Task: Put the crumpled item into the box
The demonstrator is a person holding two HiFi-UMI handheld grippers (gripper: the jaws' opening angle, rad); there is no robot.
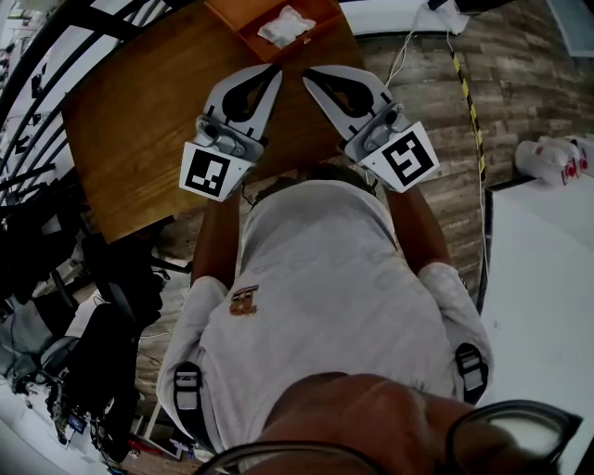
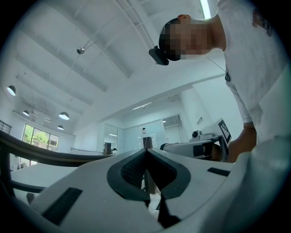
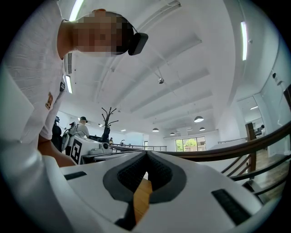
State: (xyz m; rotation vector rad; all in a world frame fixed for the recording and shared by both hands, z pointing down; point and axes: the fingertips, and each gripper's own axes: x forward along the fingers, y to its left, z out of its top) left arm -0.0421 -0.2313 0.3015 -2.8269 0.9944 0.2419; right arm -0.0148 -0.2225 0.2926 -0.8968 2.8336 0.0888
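Note:
In the head view a crumpled white item (image 1: 286, 26) lies inside an open orange-brown box (image 1: 234, 19) at the far edge of a wooden table (image 1: 139, 130). My left gripper (image 1: 275, 70) and right gripper (image 1: 308, 74) hover side by side over the table just short of the box, tips pointing toward it. Both are shut with nothing between the pads. In the left gripper view the left gripper (image 2: 146, 151) has its jaws meeting at the tips, with the right gripper's body (image 2: 195, 148) beside it. The right gripper (image 3: 146, 155) looks the same in its own view.
A curved black railing (image 1: 37, 83) runs along the table's left side. To the right are a plank floor with cables and a striped strip (image 1: 469, 111), and a white table (image 1: 538, 278) with a plastic-wrapped bundle (image 1: 552, 158). Dark clutter sits at lower left.

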